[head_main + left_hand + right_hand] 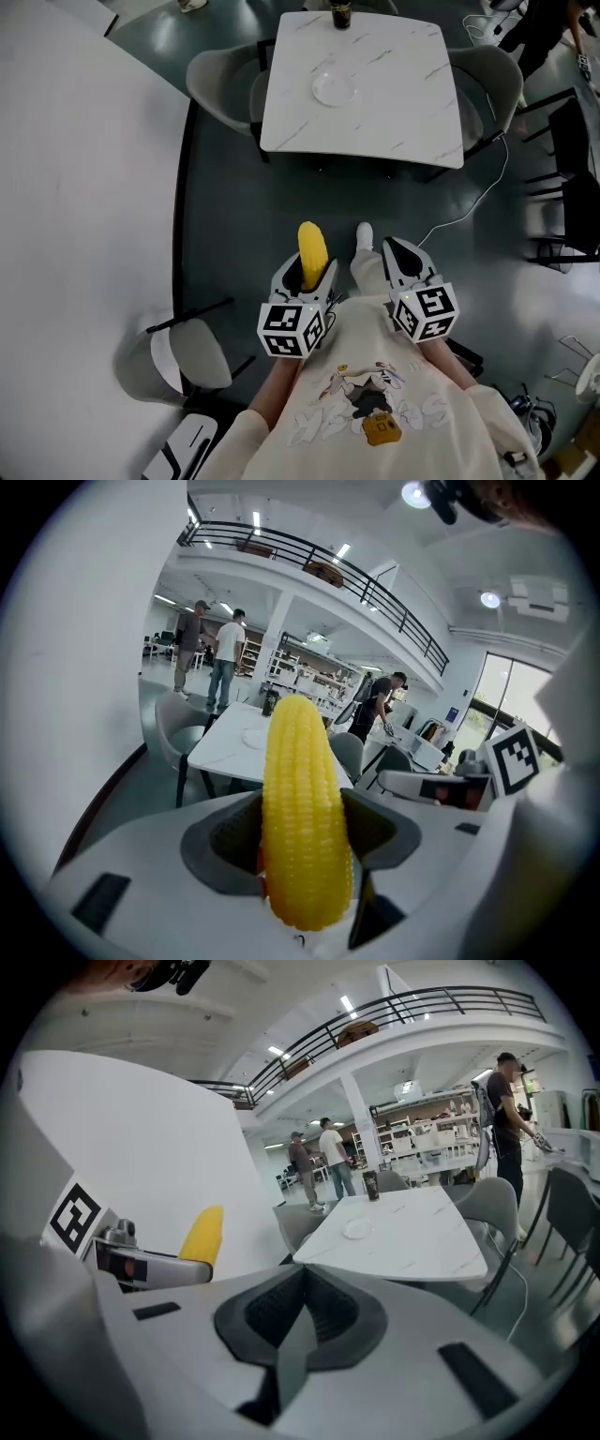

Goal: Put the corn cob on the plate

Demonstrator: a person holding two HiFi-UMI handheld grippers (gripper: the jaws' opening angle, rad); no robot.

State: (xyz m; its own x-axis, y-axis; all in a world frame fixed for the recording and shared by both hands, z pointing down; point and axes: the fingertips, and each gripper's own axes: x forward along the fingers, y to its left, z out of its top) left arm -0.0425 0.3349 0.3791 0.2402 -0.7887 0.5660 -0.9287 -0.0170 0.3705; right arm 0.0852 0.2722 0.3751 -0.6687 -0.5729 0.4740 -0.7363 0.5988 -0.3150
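Observation:
A yellow corn cob stands upright between the jaws of my left gripper, which is shut on it. In the left gripper view the corn cob fills the middle, clamped at its lower part. My right gripper is beside the left one, shut with nothing in it; its jaws meet in the right gripper view, where the corn cob shows at left. A clear glass plate lies on the white marble table well ahead; both grippers are far short of it, over the floor.
Grey chairs flank the table, another on its right. A dark can stands at the table's far edge. A white wall runs along the left. A chair is at my lower left. People stand in the distance.

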